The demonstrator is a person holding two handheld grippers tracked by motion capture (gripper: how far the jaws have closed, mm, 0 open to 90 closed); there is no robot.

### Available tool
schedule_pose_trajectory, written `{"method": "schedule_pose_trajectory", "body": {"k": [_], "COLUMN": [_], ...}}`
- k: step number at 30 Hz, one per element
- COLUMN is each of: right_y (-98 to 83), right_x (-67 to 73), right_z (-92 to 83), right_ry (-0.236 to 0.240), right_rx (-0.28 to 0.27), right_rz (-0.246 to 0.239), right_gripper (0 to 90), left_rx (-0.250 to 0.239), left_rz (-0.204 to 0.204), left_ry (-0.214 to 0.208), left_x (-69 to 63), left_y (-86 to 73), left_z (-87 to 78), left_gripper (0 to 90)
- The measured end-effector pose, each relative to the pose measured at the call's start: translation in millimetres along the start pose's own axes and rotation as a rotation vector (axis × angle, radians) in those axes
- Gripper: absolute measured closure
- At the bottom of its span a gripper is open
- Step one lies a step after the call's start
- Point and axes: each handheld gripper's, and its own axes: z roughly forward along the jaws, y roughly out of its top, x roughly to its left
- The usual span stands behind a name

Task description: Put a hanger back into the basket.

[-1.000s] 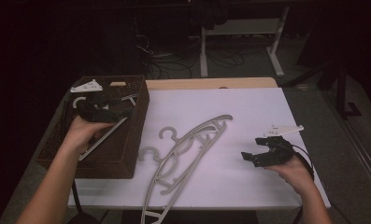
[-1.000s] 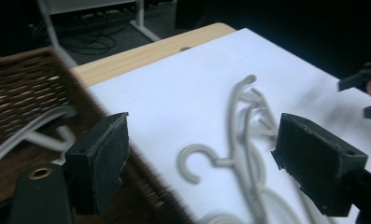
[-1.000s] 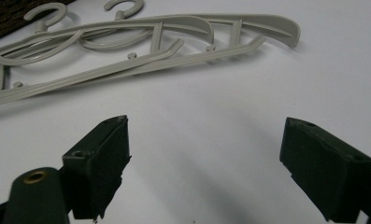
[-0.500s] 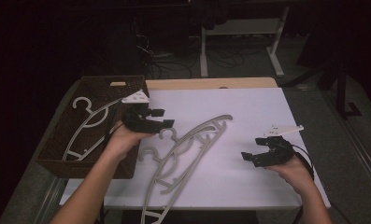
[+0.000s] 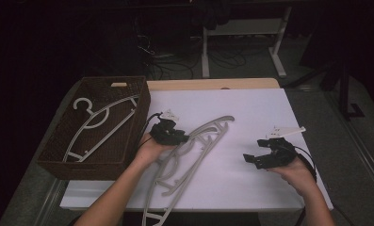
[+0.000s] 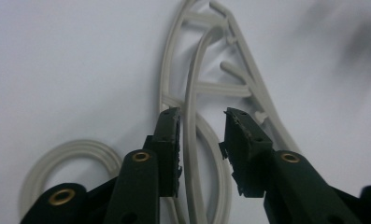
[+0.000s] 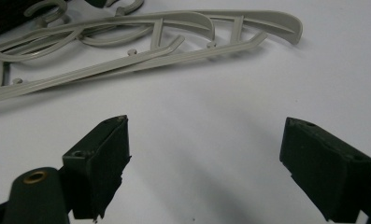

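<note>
Grey plastic hangers (image 5: 194,155): one lies in the brown wicker basket (image 5: 57,157), the rest on the white desk (image 5: 250,108) (left gripper (image 6: 199,116) jaws closing around one rail without clamping it, right gripper (image 5: 250,158) agape, empty).

The room was dark, with light falling mostly on the table (image 5: 250,101), whose top was covered by a white sheet. A strip of pale wood (image 5: 213,84) showed along its far edge. The table stood on a grey floor (image 5: 335,117) that ran along its right side and back into the gloom. Behind it, a white metal frame with two legs (image 5: 279,61) rested on the floor, and a loose tangle of dark cables (image 5: 161,54) lay beside it. To the right, a black stand (image 5: 347,94) rose from a flat foot. The far wall was lost in shadow, and I could make out nothing of it.
</note>
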Motion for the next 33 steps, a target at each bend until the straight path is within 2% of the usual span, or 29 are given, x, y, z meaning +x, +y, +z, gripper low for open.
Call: {"method": "schedule_pose_trajectory", "body": {"k": [3,11,18,23,27,33], "right_y": [-0.2,-0.2,-2.3,-5.9,-12.5,-14.1], "right_x": [0.0,0.7,1.0,3.9,4.8,2.4], "right_z": [0.7,1.3,2.0,2.5,2.3,4.0], "right_ry": [0.001,0.001,0.005,0.008,0.013,0.01], "right_rx": [0.002,0.004,0.004,0.015,0.022,0.023], "right_rz": [-0.001,-0.005,-0.001,0.0,0.002,0.014], "right_gripper": [15.2,15.2,15.1,14.5,14.4,14.3], "left_rx": [0.037,0.097,0.088,0.085,0.077,0.07], "left_rz": [0.02,0.055,0.062,0.08,0.117,0.164], "left_ry": [0.012,0.022,0.03,0.009,-0.006,-0.041], "left_x": [0.2,-0.6,-0.2,-3.5,-9.0,-16.0], "left_y": [-3.4,-6.0,-2.7,12.8,34.7,67.0], "left_z": [7.4,21.7,22.9,26.3,34.0,63.5], "left_gripper": [70.5,78.2,82.1,82.2,82.2,82.1]}}
